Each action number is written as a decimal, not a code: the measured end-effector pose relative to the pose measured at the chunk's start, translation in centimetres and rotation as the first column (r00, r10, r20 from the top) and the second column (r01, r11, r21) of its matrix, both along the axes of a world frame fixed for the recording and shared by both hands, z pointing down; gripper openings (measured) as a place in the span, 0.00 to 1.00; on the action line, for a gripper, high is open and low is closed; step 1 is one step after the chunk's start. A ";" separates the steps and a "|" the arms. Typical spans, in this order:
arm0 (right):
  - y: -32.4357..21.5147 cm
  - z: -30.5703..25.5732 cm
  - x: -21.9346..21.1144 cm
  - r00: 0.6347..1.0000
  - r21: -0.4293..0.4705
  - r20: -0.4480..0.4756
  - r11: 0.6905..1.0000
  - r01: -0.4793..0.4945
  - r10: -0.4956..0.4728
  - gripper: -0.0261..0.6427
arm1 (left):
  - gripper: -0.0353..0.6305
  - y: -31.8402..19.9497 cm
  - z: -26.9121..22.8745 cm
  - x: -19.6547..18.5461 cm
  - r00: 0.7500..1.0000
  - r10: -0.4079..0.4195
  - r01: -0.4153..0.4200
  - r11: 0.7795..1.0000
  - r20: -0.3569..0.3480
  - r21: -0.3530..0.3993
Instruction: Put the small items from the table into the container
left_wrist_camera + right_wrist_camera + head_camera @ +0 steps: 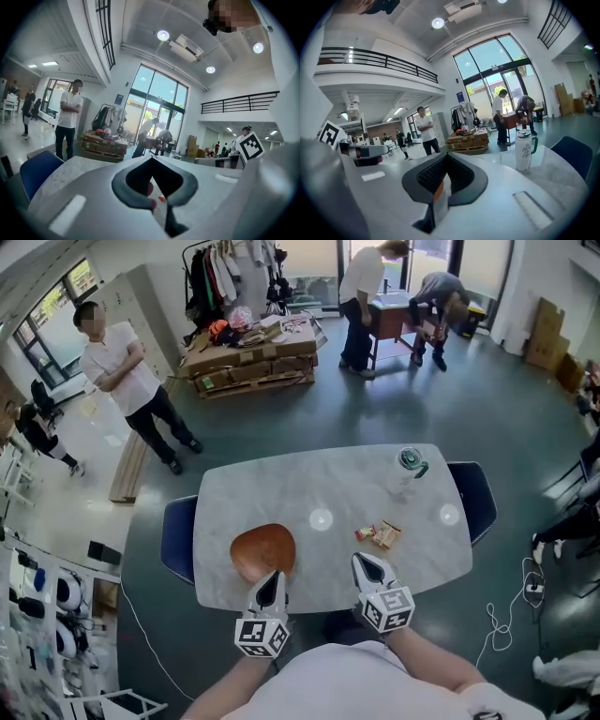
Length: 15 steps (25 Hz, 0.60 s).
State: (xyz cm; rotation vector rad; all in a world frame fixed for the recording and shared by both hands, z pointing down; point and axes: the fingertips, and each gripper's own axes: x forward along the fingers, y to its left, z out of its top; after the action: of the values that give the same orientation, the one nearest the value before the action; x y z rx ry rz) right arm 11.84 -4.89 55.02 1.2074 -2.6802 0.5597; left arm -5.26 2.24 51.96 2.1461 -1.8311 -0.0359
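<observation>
A brown oval bowl (262, 549) sits on the marble table (281, 488) near its front left edge. Two small snack packets (380, 535) lie right of the table's middle. My left gripper (273, 577) hovers at the bowl's near rim, its jaws together with nothing between them. About a hand's width short of the packets, my right gripper (367, 562) is shut and empty too. In the left gripper view the left gripper (151, 159) shows closed tips, with a red scrap glimpsed through the pad window. The right gripper (446, 155) looks the same in the right gripper view.
A white tumbler with a green lid (409, 468) (525, 151) stands at the table's far right. Dark blue chairs (176, 538) (478, 495) flank the table. Several people stand farther back, near a pallet of cardboard boxes (251, 364).
</observation>
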 end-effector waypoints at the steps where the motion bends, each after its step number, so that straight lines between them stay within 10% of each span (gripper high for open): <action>1: -1.9 -0.2 0.2 1.000 0.001 0.004 1.000 0.006 -0.006 0.08 | 0.06 -1.5 -0.3 0.3 1.000 -0.007 0.007 1.000 0.003 0.003; 15: -11.3 -0.4 -3.7 0.995 -0.023 0.030 0.995 0.092 -0.091 0.08 | 0.06 -10.5 -2.2 -2.0 0.999 -0.047 0.047 0.999 0.026 0.025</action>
State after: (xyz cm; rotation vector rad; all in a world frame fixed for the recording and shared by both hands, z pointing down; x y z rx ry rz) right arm 8.10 -16.17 54.61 1.0718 -2.7283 0.5988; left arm -7.25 -8.23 49.77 2.1293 -1.9051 -0.0407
